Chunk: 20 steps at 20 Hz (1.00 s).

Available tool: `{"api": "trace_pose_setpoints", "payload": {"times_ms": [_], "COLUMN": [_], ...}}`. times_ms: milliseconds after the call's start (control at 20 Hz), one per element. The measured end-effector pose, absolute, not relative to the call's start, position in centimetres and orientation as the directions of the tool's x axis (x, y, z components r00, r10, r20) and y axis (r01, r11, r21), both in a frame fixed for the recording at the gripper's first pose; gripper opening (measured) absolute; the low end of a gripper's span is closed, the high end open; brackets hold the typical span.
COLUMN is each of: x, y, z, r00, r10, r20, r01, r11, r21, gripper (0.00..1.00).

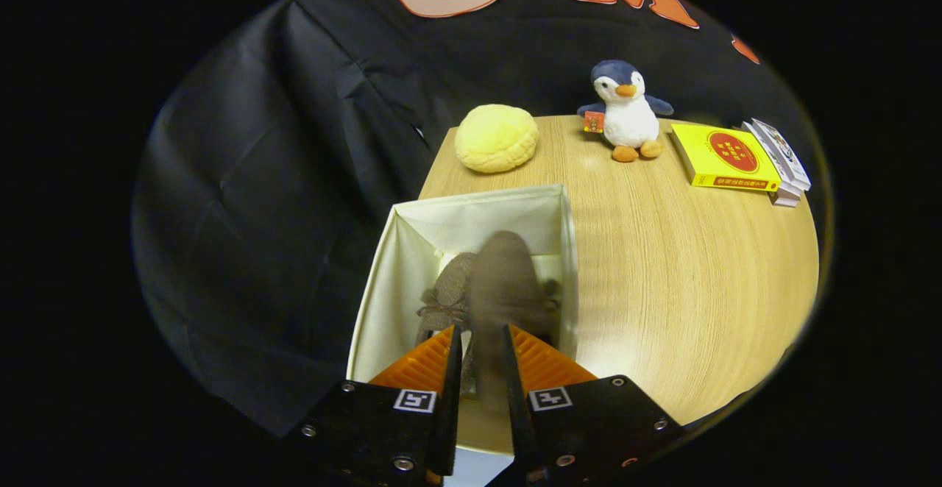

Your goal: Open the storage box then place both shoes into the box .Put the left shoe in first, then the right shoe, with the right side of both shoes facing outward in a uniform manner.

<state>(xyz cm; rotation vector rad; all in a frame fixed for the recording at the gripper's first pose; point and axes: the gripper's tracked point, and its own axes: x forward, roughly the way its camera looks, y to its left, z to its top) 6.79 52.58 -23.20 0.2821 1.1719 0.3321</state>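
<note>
An open cream fabric storage box (412,251) stands on the wooden table, right under my gripper (482,340). Both fingers press on a brown suede shoe (504,281), which hangs over the box's inside, blurred. A second brown shoe (449,288) with laces lies in the box just to the left of the held one, partly hidden by it. I cannot tell which way either shoe faces.
Beyond the box on the round wooden table (699,288) sit a yellow bun-shaped cushion (497,137), a plush penguin (625,112), and a yellow book (725,157) beside a small stack of books (781,160). Black cloth hangs to the left and behind.
</note>
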Motion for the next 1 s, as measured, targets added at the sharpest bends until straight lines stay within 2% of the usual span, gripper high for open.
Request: {"api": "trace_pose_setpoints", "payload": {"times_ms": [250,450,800,1000], "x": [7.5,7.8,9.6,10.6], "y": [49.3,45.5,35.8,29.2], "z": [-19.7,-16.8,-11.2,-7.5], "r00": [0.415,0.488,0.687,0.804], "r10": [0.438,0.452,0.405,0.332], "r20": [-0.797,-0.747,-0.604,-0.492], "r01": [-0.148,-0.184,-0.245,-0.218], "r11": [0.897,0.89,0.911,0.936], "r21": [0.416,0.418,0.332,0.275], "gripper": [0.53,0.66,0.8,0.86]}}
